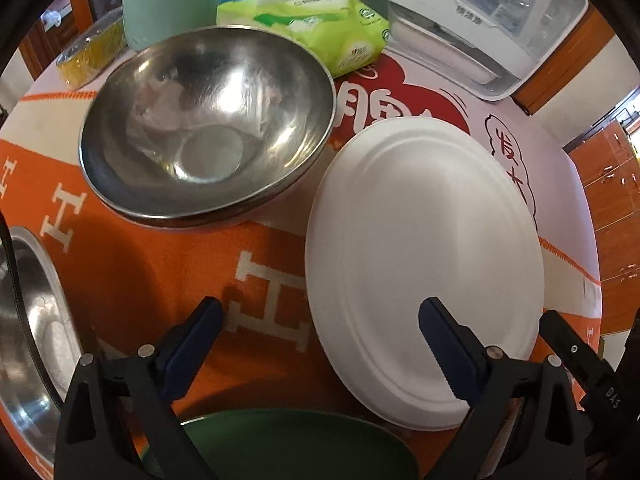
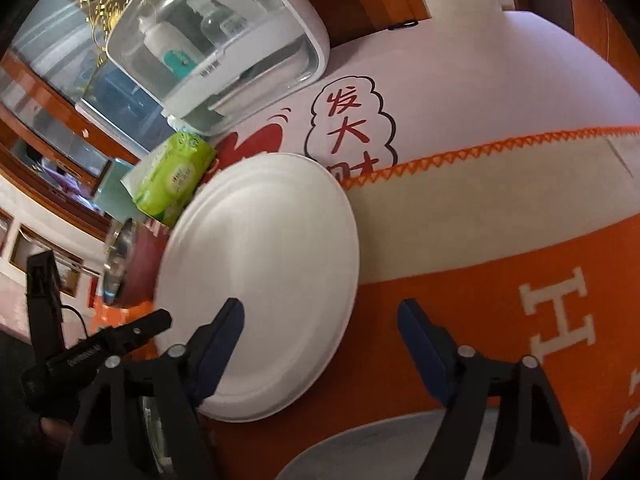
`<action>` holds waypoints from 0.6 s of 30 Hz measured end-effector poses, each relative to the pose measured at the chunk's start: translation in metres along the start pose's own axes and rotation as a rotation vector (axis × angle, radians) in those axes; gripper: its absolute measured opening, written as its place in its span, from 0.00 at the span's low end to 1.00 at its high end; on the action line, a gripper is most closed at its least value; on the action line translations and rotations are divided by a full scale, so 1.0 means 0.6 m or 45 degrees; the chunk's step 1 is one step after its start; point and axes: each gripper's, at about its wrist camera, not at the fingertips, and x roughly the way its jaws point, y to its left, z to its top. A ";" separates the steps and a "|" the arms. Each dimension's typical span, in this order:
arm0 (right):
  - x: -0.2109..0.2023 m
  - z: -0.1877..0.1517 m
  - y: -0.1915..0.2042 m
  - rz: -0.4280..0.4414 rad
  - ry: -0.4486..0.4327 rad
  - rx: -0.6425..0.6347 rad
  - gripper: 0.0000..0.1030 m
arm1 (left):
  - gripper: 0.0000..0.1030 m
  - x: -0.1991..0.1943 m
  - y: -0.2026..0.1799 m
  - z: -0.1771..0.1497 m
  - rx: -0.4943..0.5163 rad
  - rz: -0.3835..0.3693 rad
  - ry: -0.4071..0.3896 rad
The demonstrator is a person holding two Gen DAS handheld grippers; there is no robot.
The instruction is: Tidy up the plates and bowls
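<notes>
Left wrist view shows my left gripper (image 1: 320, 320) and right gripper (image 2: 320, 316) both wide open, empty. White plate (image 1: 424, 272) centre-right, steel bowl (image 1: 208, 128) upper left, possibly stacked; green plate (image 1: 296, 444) bottom remains unsorted.

Table under an orange blanket (image 1: 132, 264)
On it: steel bowl (image 1: 208, 124), white plate (image 1: 424, 264), green plate (image 1: 296, 444), tissue pack (image 1: 320, 28), clear-lidded box (image 2: 216, 40).
</notes>
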 end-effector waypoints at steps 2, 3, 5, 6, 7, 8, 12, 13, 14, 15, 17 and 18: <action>0.003 0.001 -0.001 0.014 -0.007 0.002 0.73 | 0.92 0.005 0.002 0.001 -0.010 -0.006 0.001; 0.004 0.001 -0.002 0.016 -0.005 -0.001 0.73 | 0.90 0.004 0.001 0.001 -0.003 -0.004 -0.018; 0.006 0.001 0.000 0.017 -0.012 -0.017 0.71 | 0.90 0.008 -0.002 0.004 0.014 -0.006 -0.026; 0.006 0.001 0.000 0.023 -0.016 -0.019 0.69 | 0.90 0.009 -0.005 0.004 0.024 -0.002 -0.032; 0.007 0.001 -0.001 0.030 -0.019 -0.019 0.66 | 0.89 0.010 -0.007 0.004 0.035 -0.002 -0.040; 0.007 0.002 -0.001 0.033 -0.024 -0.018 0.65 | 0.87 0.011 -0.009 0.004 0.044 0.003 -0.046; 0.008 0.001 -0.005 0.047 -0.034 -0.011 0.53 | 0.79 0.010 -0.013 0.005 0.066 0.018 -0.062; 0.009 0.000 -0.007 0.057 -0.033 -0.006 0.49 | 0.78 0.008 -0.013 0.005 0.066 0.016 -0.065; 0.010 0.000 -0.009 0.068 -0.032 0.001 0.47 | 0.74 0.007 -0.012 0.004 0.067 0.012 -0.067; 0.010 0.000 -0.011 0.071 -0.036 0.006 0.44 | 0.71 0.007 -0.013 0.005 0.070 0.005 -0.068; 0.010 -0.001 -0.015 0.082 -0.042 0.022 0.38 | 0.71 0.004 -0.012 0.002 0.081 0.004 -0.069; 0.011 -0.001 -0.016 0.076 -0.041 0.019 0.34 | 0.70 0.005 -0.014 0.003 0.089 0.004 -0.071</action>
